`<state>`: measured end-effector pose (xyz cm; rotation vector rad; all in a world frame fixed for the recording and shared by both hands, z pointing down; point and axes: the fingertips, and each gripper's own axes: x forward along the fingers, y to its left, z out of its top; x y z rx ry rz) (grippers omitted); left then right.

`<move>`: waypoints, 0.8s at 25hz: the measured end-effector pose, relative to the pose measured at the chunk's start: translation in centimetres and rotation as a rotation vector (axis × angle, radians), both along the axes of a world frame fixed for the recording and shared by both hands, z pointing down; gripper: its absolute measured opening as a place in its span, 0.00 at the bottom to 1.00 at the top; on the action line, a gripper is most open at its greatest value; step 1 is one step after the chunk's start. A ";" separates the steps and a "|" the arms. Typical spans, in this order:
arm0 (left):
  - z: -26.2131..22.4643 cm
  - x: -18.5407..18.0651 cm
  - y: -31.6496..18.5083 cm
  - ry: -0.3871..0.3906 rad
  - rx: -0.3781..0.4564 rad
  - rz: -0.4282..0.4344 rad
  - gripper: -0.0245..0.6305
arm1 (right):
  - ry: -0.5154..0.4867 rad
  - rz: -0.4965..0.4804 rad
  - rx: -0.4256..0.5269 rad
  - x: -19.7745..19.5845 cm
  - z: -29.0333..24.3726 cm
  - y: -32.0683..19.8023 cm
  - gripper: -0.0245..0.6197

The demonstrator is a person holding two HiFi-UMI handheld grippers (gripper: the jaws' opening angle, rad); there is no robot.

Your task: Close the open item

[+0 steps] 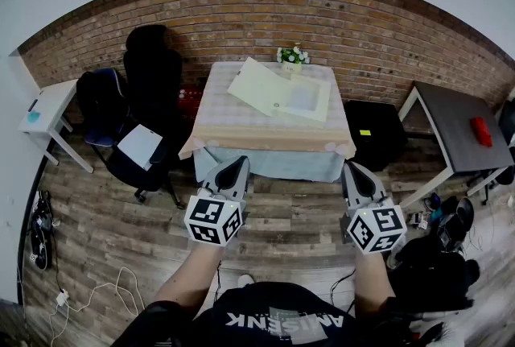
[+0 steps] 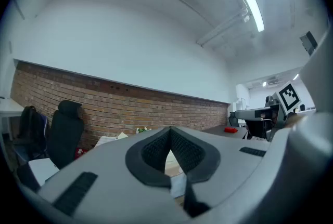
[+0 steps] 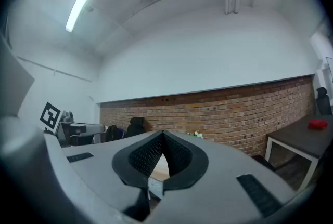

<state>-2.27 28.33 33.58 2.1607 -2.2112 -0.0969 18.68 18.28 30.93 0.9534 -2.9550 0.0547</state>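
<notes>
A pale flat box (image 1: pixel 304 98) lies on the cloth-covered table (image 1: pixel 233 120) against the brick wall, its lid (image 1: pixel 256 86) swung open to the left. Both grippers hang over the wooden floor in front of the table, well short of the box. My left gripper (image 1: pixel 239 165) points at the table's front left part, jaws shut and empty. My right gripper (image 1: pixel 352 171) is by the table's front right corner, also shut and empty. In the left gripper view the left gripper's (image 2: pixel 170 135) dark pads meet; in the right gripper view the right gripper (image 3: pixel 163 140) looks the same.
A small flower pot (image 1: pixel 292 55) stands behind the box. Black office chairs (image 1: pixel 150 68) crowd the table's left side, one with a white sheet (image 1: pixel 139 146) on it. A black case (image 1: pixel 375 132) and a dark table (image 1: pixel 459 124) with a red thing (image 1: pixel 480 130) stand right. Cables (image 1: pixel 42 234) lie far left.
</notes>
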 end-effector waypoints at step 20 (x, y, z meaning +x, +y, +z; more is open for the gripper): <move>0.7 -4.0 -0.1 0.022 0.002 0.023 0.06 | -0.016 0.028 -0.037 -3.6 0.8 -0.4 0.10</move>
